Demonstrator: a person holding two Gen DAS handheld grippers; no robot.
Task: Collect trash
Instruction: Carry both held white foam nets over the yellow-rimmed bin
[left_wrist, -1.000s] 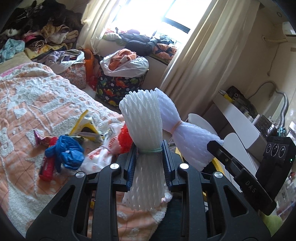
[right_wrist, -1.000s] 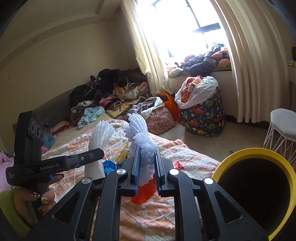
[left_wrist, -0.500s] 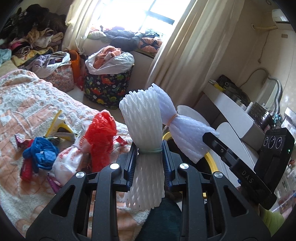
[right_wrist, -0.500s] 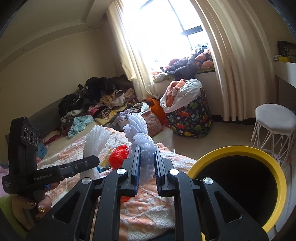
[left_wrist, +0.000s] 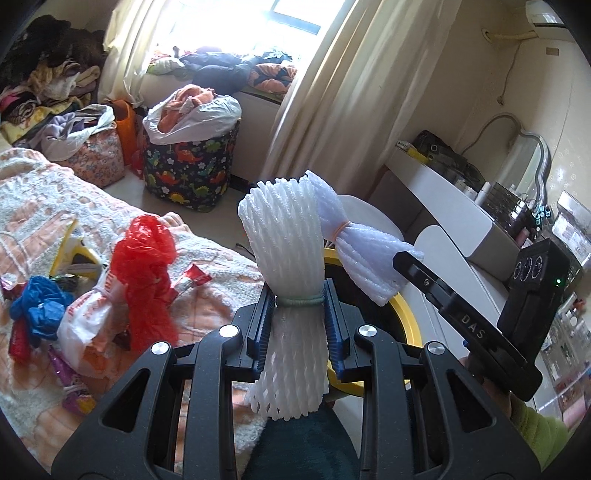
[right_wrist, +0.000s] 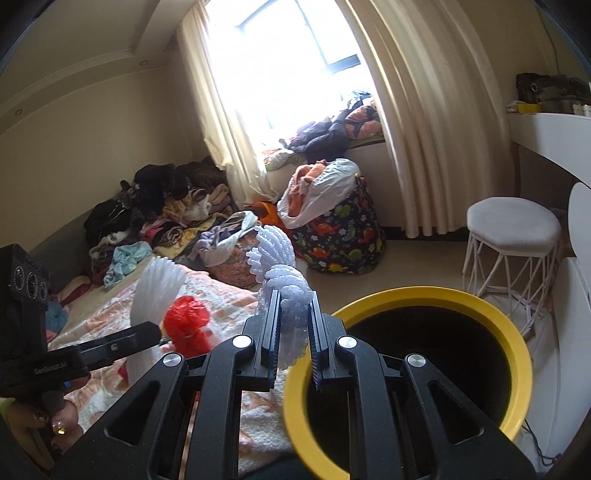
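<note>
Item one: white foam net bundle (left_wrist: 286, 254), tied with a green band, clamped upright in my left gripper (left_wrist: 299, 325) above the bed edge. Item two: second foam net bundle (right_wrist: 284, 280), pinched tight in my right gripper (right_wrist: 293, 332), held beside the yellow-rimmed bin (right_wrist: 436, 295) (its dark mouth sits just right of my fingers). Remaining on the bed (left_wrist: 37, 206): red plastic bag (left_wrist: 142, 266), blue plastic bag (left_wrist: 37, 306), white printed bag (left_wrist: 86, 325), assorted wrappers. Beyond: dinosaur-print laundry basket (left_wrist: 188, 170), curtains (right_wrist: 417, 122), white stool (right_wrist: 511, 225), white desk (left_wrist: 443, 206).
</note>
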